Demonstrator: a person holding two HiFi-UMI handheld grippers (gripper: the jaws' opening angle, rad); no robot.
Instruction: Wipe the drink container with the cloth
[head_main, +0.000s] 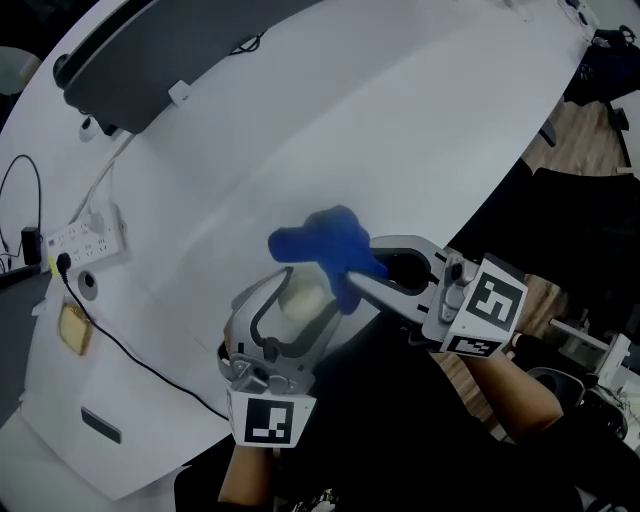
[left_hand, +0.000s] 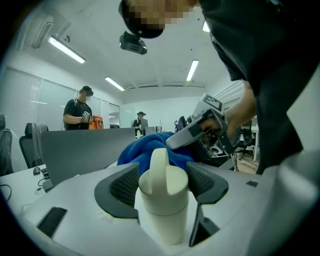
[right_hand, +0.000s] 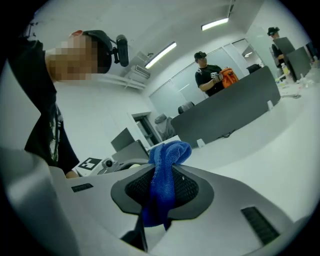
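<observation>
A cream drink container (head_main: 300, 298) with a handled lid stands upright between the jaws of my left gripper (head_main: 295, 300), near the white table's front edge. In the left gripper view the container (left_hand: 164, 200) fills the gap, and both dark pads (left_hand: 120, 187) lie against its lid. My right gripper (head_main: 355, 275) is shut on a blue cloth (head_main: 325, 245), which bunches just above and behind the container. In the right gripper view the cloth (right_hand: 165, 185) hangs pinched between the pads. From the left gripper view, the cloth (left_hand: 142, 150) and the right gripper (left_hand: 200, 132) sit right behind the container.
The white table (head_main: 400, 120) stretches away from me. A dark partition (head_main: 150, 60) runs along its far left. A power strip (head_main: 85, 238) with a black cable and a small yellow tag (head_main: 75, 328) lie at the left. Other people (left_hand: 80, 112) stand behind a divider.
</observation>
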